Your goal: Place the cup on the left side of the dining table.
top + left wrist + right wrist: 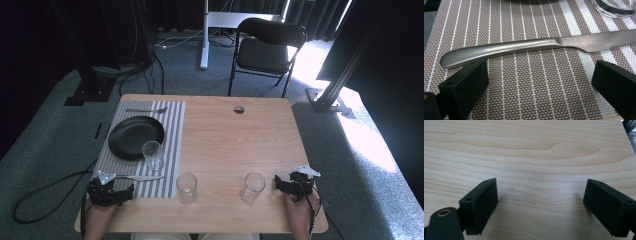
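A striped placemat point(172, 125) lies on the table's left side with a black plate point(135, 135), a fork point(146, 110) at its far edge, a glass point(153, 155) and a steel knife point(140, 177) near its front edge. My left gripper point(111, 192) stands open at the mat's front left corner, just short of the knife point(524, 47) handle, with nothing between its jaws. Two more glasses stand on bare wood, one point(186, 188) beside the mat and one point(252, 187) further right. My right gripper point(292, 187) stands open over bare wood point(536, 170), right of that glass.
The wooden table point(225, 135) has a round cable hole point(239, 109) near its far edge. A black chair point(265, 50) and a white post stand beyond the table. Cables trail on the carpet at the left.
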